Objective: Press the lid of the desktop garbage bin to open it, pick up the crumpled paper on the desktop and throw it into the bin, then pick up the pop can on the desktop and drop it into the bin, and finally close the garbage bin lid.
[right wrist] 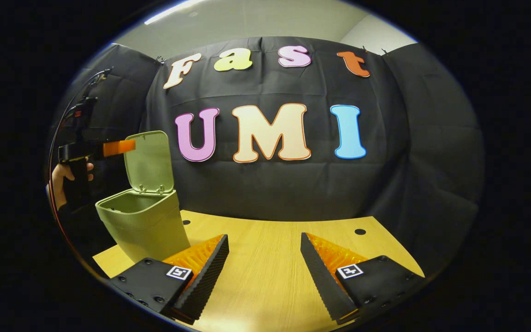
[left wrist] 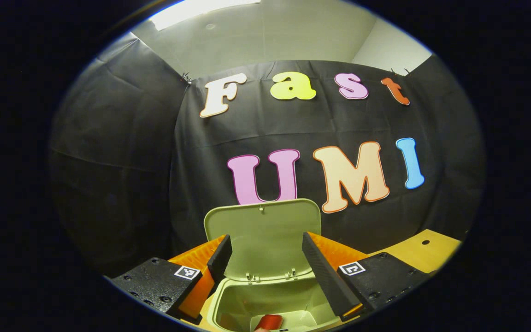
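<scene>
The pale green bin (left wrist: 265,304) stands with its lid (left wrist: 263,237) raised upright at the back. A red pop can (left wrist: 269,321) lies inside it, near the front. My left gripper (left wrist: 265,258) hovers just above the bin's mouth, open with nothing between its fingers. In the right gripper view the same bin (right wrist: 143,226) sits at the table's left end with its lid (right wrist: 149,161) up, and the left gripper (right wrist: 109,148) is held above it by a hand (right wrist: 60,177). My right gripper (right wrist: 264,263) hangs open over bare tabletop, well to the right of the bin.
The wooden table (right wrist: 270,276) has small round holes near its back edge. Black cloth walls close the booth behind and on both sides. The table's left edge lies just beyond the bin.
</scene>
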{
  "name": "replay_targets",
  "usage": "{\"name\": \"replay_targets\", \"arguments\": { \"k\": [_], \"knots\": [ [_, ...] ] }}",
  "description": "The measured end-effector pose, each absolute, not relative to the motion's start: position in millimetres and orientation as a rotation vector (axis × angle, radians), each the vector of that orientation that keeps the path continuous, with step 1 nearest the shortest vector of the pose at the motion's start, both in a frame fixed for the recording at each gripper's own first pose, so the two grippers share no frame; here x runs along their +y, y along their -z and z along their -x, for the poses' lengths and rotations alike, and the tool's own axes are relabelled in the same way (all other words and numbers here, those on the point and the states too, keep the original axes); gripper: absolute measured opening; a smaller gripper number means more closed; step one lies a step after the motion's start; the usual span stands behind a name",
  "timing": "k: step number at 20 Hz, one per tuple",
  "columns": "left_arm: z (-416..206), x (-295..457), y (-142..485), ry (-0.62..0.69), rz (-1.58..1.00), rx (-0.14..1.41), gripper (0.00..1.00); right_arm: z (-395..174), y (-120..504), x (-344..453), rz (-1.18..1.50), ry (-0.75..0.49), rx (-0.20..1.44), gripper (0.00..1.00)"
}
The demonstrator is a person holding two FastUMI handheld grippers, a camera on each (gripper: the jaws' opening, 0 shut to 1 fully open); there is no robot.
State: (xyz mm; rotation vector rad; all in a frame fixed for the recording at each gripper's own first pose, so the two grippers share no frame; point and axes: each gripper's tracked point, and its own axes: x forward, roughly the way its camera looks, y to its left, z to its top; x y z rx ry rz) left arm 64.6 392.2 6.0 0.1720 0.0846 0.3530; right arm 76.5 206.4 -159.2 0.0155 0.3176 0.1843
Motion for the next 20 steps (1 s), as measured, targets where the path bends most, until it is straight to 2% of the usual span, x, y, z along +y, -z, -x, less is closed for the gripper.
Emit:
{"name": "replay_targets", "arguments": {
  "k": [9, 17, 18, 19, 20],
  "knots": [
    [-121, 413, -53, -0.296, -0.154, 0.012, 0.93, -67, 174, 198, -0.034, -0.083, 0.345, 0.98],
    [-150, 434, -34, -0.294, -0.110, 0.105, 0.93, -67, 173, 190, -0.033, -0.058, 0.346, 0.98],
    [-148, 434, -31, -0.292, -0.103, 0.122, 0.99, -68, 171, 190, -0.033, -0.061, 0.345, 0.98],
    [-149, 434, -30, -0.294, -0.092, 0.124, 0.93, -68, 173, 190, -0.033, -0.070, 0.348, 0.98],
    [-152, 432, -32, -0.290, -0.084, 0.119, 0.94, -68, 172, 188, -0.033, -0.076, 0.347, 0.98]
  ]
}}
